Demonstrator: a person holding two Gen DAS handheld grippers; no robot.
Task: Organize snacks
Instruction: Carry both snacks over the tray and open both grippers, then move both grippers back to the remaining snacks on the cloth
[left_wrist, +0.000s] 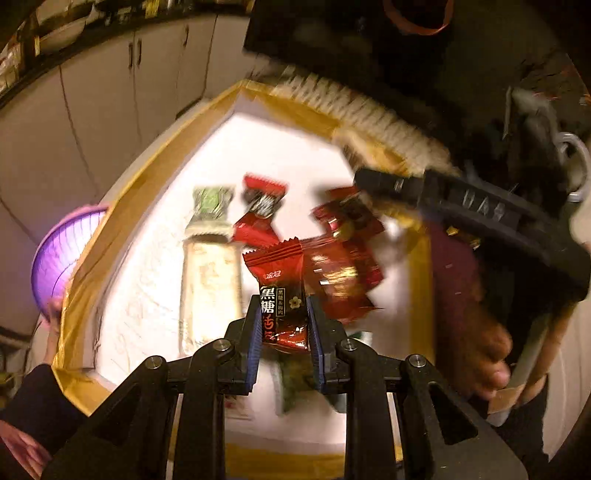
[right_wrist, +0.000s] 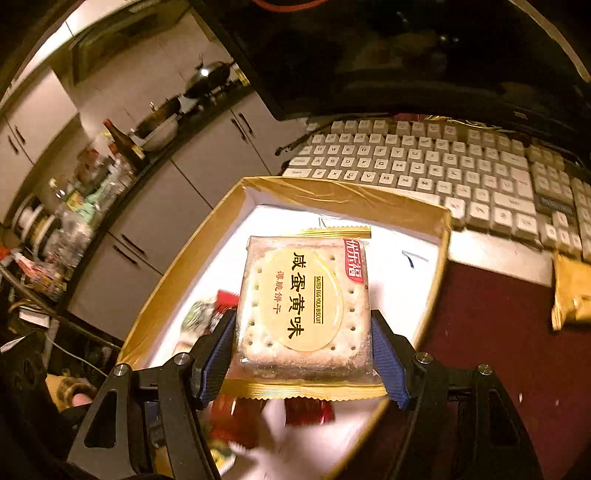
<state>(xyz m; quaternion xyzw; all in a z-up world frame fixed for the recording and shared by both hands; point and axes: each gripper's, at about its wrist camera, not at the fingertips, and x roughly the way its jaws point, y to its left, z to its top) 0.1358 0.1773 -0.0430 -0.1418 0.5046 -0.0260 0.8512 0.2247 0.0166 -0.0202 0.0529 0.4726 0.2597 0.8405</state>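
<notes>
Left wrist view: the left gripper (left_wrist: 282, 325) has its blue-padded fingers (left_wrist: 252, 343) drawn narrow, pinching a small red foil candy wrapper with black and gold lettering (left_wrist: 281, 291) that stands upright between them. Beyond the fingertips lies a shallow white box with a gold-taped rim (left_wrist: 110, 229); on its floor, ahead and to the left of the fingers, rest a long pale biscuit packet (left_wrist: 208, 291), a green-and-white sachet (left_wrist: 212, 203) and a red-and-black candy (left_wrist: 260, 212), with a heap of shiny red wrappers (left_wrist: 343, 269) ahead to the right. The right gripper (left_wrist: 476, 221) crosses above that heap, blurred. Right wrist view: the right gripper (right_wrist: 303, 354) has its fingers (right_wrist: 218, 365) spread wide, clamped on both side edges of a square clear-and-gold salted egg yolk biscuit packet (right_wrist: 304, 306), held flat over the same gold-rimmed box (right_wrist: 332, 195). Past the fingertips, beyond the box, sits a cream keyboard (right_wrist: 461, 173); a dark red mat (right_wrist: 491, 332) lies to the right of the fingers.
</notes>
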